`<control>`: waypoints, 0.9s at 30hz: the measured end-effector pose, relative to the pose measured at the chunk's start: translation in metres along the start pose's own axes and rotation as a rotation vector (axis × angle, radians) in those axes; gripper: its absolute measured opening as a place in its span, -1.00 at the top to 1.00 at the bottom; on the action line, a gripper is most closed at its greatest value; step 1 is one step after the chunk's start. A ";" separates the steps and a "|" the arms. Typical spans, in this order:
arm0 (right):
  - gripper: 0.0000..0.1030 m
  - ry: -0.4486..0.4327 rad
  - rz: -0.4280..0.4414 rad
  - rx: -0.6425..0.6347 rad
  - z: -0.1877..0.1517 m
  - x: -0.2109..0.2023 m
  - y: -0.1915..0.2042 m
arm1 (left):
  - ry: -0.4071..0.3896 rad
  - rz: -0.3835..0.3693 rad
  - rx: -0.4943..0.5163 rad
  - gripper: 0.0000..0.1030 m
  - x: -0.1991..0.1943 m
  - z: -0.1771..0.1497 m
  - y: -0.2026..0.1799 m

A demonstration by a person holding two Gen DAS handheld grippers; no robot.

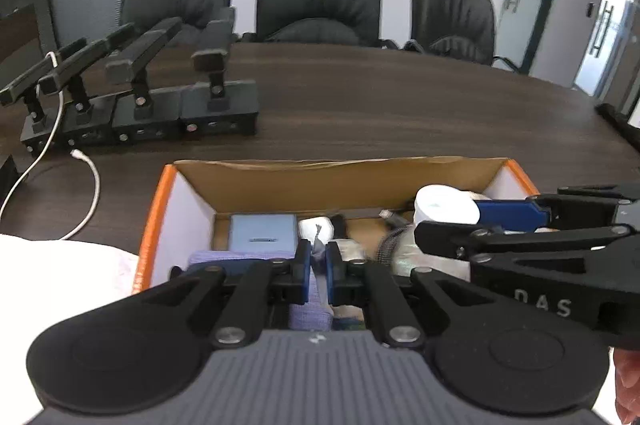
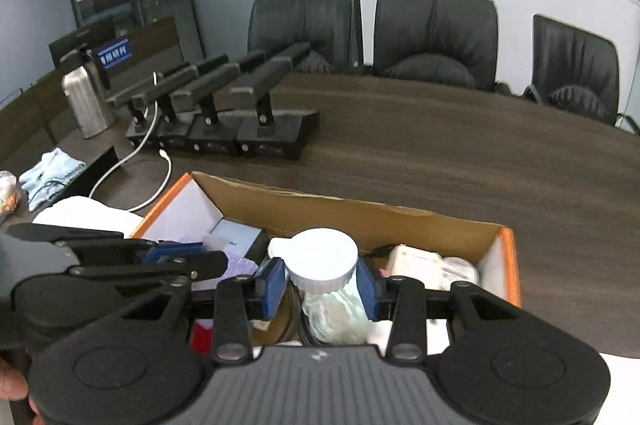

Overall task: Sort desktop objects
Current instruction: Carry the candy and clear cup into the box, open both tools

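Note:
An open cardboard box (image 1: 280, 181) with orange edges stands on the dark wooden table. Over its left half my left gripper (image 1: 318, 257) is shut on a thin fold of purple cloth (image 1: 308, 317) that hangs below the blue pads. My right gripper (image 2: 322, 281) is over the box's right half, shut on a white-lidded jar (image 2: 324, 253) with a pale translucent body. From the left wrist view that jar (image 1: 444, 205) and the right gripper (image 1: 452, 221) enter from the right. In the right wrist view the left gripper (image 2: 176, 253) shows at the left edge.
The box holds a grey-blue case (image 1: 262, 231), a white wad (image 1: 316, 227), a braided cable (image 1: 390, 245) and a pale pack (image 2: 416, 261). A row of black stands (image 1: 160, 105), a white cable (image 1: 86, 193), a steel jug (image 2: 86, 101), a blue cloth (image 2: 52, 177) and office chairs (image 1: 320, 1) surround it.

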State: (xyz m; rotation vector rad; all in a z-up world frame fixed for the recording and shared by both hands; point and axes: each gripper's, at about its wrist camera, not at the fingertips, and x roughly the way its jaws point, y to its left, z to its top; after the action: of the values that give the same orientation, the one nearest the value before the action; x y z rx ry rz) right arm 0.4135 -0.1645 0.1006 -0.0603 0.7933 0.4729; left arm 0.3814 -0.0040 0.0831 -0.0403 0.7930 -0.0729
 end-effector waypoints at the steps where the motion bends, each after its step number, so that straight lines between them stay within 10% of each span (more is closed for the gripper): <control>1: 0.26 0.017 0.000 0.001 0.001 0.008 0.002 | 0.005 -0.002 0.007 0.85 0.003 -0.001 0.003; 6: 0.25 0.075 0.000 -0.044 -0.005 0.032 0.011 | 0.011 -0.054 0.022 0.78 0.005 -0.003 0.012; 13: -0.22 -0.088 -0.074 0.042 0.003 -0.001 0.001 | -0.129 -0.053 -0.059 -0.20 -0.036 0.009 0.020; 19: -0.25 -0.110 -0.050 0.078 -0.004 -0.058 -0.007 | -0.155 -0.037 -0.102 -0.80 -0.088 0.003 0.021; 27: -0.51 -0.086 -0.020 0.051 -0.056 -0.134 -0.010 | -0.222 -0.002 -0.069 -1.00 -0.151 -0.058 0.002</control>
State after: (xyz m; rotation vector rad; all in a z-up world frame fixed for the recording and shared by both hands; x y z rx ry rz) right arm 0.2990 -0.2386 0.1533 -0.0003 0.7193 0.4334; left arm 0.2345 0.0101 0.1493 -0.1127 0.5734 -0.0421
